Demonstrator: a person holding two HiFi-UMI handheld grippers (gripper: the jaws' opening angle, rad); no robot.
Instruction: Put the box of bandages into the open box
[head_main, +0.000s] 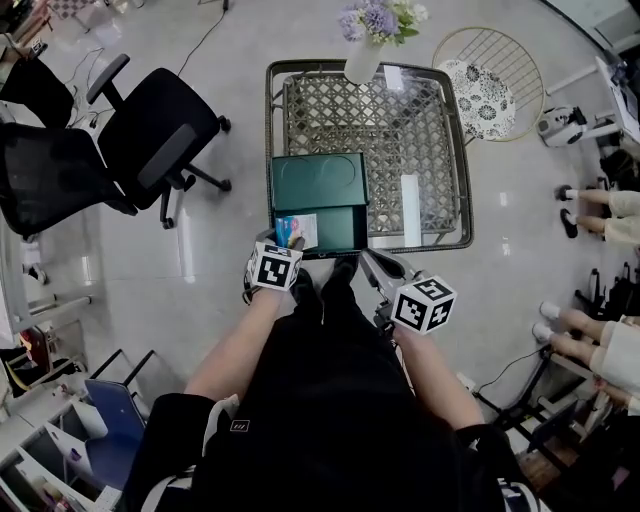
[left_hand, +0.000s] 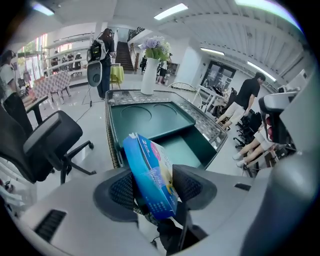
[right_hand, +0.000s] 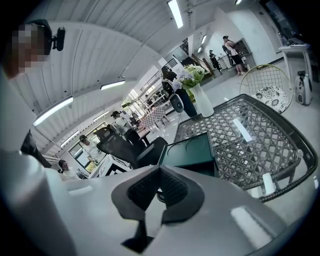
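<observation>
Keeping the blue bandage box (head_main: 297, 231) upright on its narrow edge and tilted to 11 o'clock, between the jaws of the L gripper (head_main: 285, 245). Spreading those jaws wide: released, not clamping. In the L gripper view, leaving the bandage box (left_hand: 150, 175) loose, leaning toward the L pad (left_hand: 117, 192) w/ the R pad (left_hand: 195, 187) just beside its printed face. Placing it, per head view, over the 7 o'clock corner of the open box (head_main: 335, 228), a dark green one w/ its lid lying flat at 12 o'clock of the base. Not showing whether the bandage box's lower edge is touching the green floor.

Hovering the L gripper at the open box's near rim, approx 6-7 o'clock of it. Looking past the jaws into the green base (left_hand: 175, 145), w/ two round marks on the lid beyond.

Clenching the R gripper (head_main: 375, 262) on nothing: in the R gripper view, pressing its pads together (right_hand: 159, 172), nothing between. Parking it at 5 o'clock of the open box, just off the table edge, apart from the box.

Resting the open box on the near-left part of a woven table (head_main: 400, 130) w/ a metal rim. Showing a white strip (head_main: 410, 208) at 3 o'clock of the open box, and a white vase (head_main: 362, 60) w/ flowers at the table's 12 o'clock edge.

Standing off the table: black office chair (head_main: 150, 140) at 9 o'clock, round wire chair (head_main: 490, 90) w/ patterned cushion at 2 o'clock.
</observation>
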